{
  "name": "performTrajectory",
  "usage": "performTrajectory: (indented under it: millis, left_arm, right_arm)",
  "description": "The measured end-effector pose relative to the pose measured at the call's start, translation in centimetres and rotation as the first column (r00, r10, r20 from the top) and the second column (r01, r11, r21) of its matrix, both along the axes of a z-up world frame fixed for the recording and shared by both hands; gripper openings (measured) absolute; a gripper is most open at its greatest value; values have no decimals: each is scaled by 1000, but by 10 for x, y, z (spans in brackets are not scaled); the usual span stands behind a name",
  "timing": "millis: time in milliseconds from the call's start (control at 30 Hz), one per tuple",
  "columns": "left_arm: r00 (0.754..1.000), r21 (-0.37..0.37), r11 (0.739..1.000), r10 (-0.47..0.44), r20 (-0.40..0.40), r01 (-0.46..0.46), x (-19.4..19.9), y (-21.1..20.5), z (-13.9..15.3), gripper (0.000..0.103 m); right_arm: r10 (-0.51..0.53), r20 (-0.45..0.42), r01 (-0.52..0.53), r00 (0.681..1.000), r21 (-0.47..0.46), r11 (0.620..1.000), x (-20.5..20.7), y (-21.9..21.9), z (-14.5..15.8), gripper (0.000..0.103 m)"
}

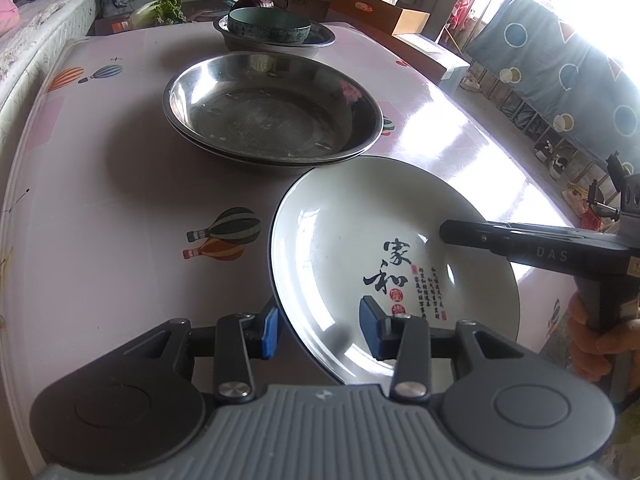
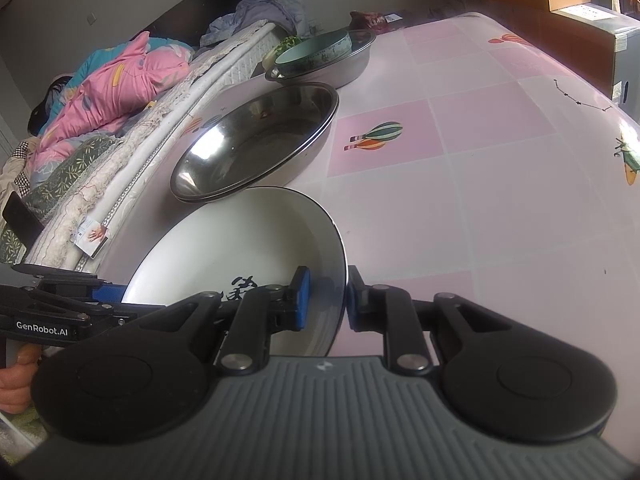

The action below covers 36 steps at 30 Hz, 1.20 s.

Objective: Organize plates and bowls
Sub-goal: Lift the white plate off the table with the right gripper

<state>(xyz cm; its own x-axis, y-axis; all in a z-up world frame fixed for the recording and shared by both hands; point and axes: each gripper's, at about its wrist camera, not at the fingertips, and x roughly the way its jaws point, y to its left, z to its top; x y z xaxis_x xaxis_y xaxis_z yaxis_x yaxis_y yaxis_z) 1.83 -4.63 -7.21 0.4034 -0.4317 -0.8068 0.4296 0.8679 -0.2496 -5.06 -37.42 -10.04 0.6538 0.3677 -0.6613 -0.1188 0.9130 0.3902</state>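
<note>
Steel plates (image 1: pixel 272 120) stacked, bowl (image 1: pixel 270 26) nested; white plate (image 1: pixel 360 240) outstanding (rim clamped by right gripper (image 2: pixel 326 300), left gripper (image 1: pixel 320 330) straddling loosely).

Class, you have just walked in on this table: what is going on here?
A person holds a gripper in each hand, and both straddle the rim of a white plate with black calligraphy. The right gripper is clamped on its edge; the left gripper has pads either side of the opposite rim. Behind, stacked steel dishes and a green bowl in a steel basin wait.
</note>
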Motion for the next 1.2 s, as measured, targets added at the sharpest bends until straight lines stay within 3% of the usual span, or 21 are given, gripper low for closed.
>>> performTrajectory:
  millis: [1200]
  left_arm:
    - [1000,0,1000,3,8,-3,3,0,1,43]
  right_arm:
    - [-12,7,12,1000,0,1000,-12,0,-2,18]
